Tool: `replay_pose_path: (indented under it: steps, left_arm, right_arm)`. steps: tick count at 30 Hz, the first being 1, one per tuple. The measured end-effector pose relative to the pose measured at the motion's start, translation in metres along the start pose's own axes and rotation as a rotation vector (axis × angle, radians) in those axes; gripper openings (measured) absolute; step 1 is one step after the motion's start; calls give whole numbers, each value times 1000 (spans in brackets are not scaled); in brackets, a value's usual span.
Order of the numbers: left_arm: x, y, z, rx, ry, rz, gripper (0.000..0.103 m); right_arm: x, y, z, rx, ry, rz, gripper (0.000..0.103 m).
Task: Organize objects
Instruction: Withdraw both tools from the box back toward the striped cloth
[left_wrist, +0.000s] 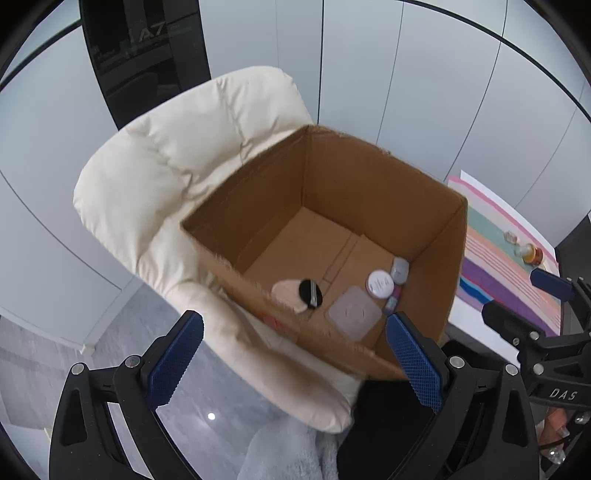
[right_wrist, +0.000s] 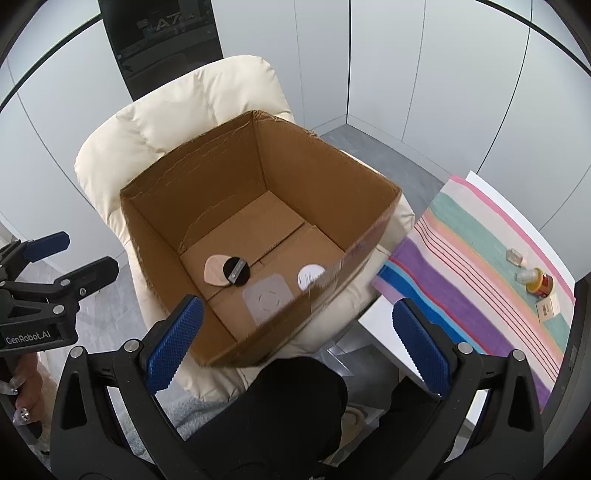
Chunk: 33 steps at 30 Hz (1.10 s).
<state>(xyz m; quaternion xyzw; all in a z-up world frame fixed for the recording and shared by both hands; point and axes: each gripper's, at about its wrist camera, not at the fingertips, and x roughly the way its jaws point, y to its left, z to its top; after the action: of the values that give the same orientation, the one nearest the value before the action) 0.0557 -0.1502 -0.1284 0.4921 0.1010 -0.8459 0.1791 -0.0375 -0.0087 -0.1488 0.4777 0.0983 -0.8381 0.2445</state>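
Note:
An open cardboard box (left_wrist: 351, 184) (right_wrist: 314, 177) sits on a cream padded chair (left_wrist: 166, 166) (right_wrist: 177, 110). On its floor lie a pink puff (left_wrist: 288, 293) (right_wrist: 214, 271), a black round puff (left_wrist: 311, 292) (right_wrist: 236, 271), a white round jar (left_wrist: 379, 283) (right_wrist: 310, 275), a translucent square lid (left_wrist: 354, 313) (right_wrist: 267, 297) and a small grey case (left_wrist: 400, 269). My left gripper (left_wrist: 295, 362) (right_wrist: 70, 258) hovers open over the box's near rim, holding nothing. My right gripper (right_wrist: 297, 347) (left_wrist: 524, 299) is open too, above the near right corner.
To the right, a white table carries a striped cloth (right_wrist: 480, 266) (left_wrist: 509, 273). On the cloth are a small orange bottle (right_wrist: 539, 282) (left_wrist: 532, 253), a clear cube (right_wrist: 514, 254) and a cream box (right_wrist: 548, 308). A black-clad leg (right_wrist: 288, 398) is below the box. Grey wall panels stand behind.

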Motion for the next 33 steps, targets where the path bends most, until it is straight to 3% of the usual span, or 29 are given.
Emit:
replay_pose_path:
  steps: [9, 20, 33]
  left_arm:
    - [-25, 2, -26, -8, -24, -19, 100]
    - [-36, -20, -40, 65, -55, -28, 100]
    - [-37, -53, -40, 145, -84, -51, 100]
  right_arm:
    - [-23, 8, -33, 11, 8, 14, 103]
    - [-42, 5, -52, 29, -17, -2, 103]
    - [-64, -41, -69, 140, -52, -66, 103]
